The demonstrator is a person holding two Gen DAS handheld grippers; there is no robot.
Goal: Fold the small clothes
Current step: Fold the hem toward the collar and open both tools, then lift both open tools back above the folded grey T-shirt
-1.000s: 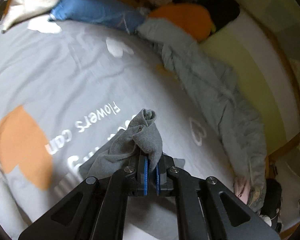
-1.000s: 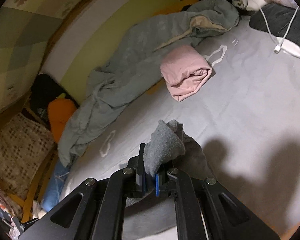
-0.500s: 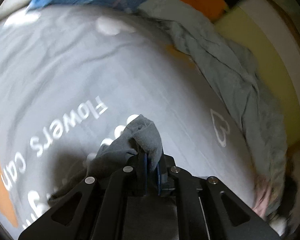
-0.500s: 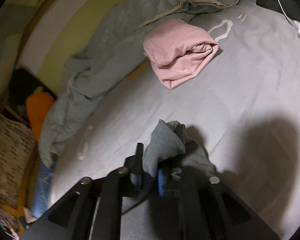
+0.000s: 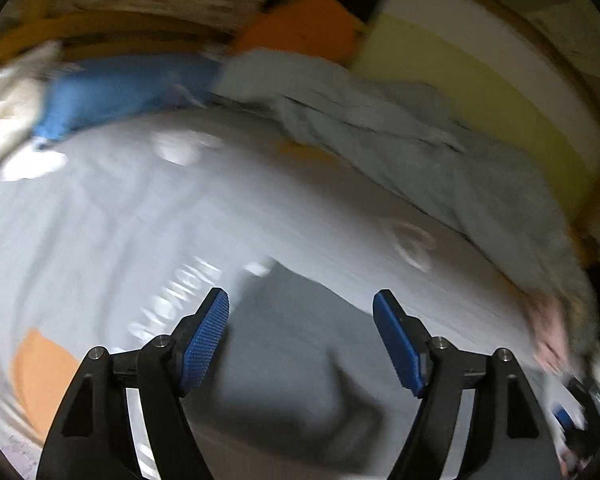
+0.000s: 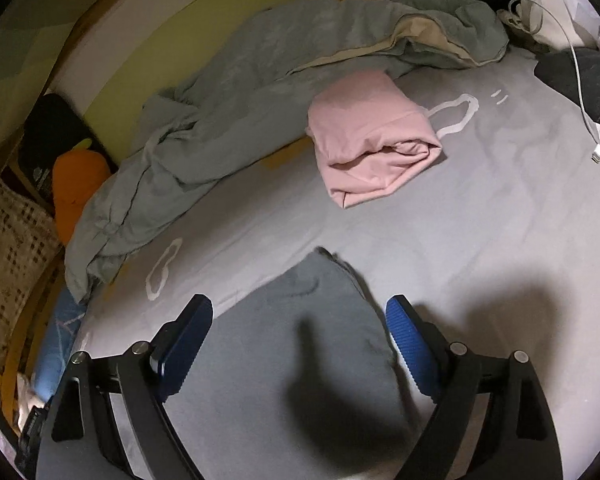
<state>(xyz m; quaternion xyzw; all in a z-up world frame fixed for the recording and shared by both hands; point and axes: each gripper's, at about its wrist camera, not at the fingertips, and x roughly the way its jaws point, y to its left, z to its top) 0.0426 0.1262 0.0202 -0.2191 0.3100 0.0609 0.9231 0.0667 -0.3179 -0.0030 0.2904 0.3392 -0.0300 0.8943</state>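
Observation:
A small grey garment lies flat on the grey bedsheet. It also shows, blurred, in the left wrist view. My left gripper is open and empty just above the garment's near part. My right gripper is open and empty above the same garment, its blue pads either side of it. A folded pink garment lies on the sheet beyond it.
A rumpled grey-green blanket runs along the far side by the yellow wall. An orange cushion and a blue item lie at the bed's end. A white cable and dark clothes lie at the right.
Both grippers were shut on the grey garment and held it bunched up. Both have opened and let it go, and it now lies flat on the sheet.

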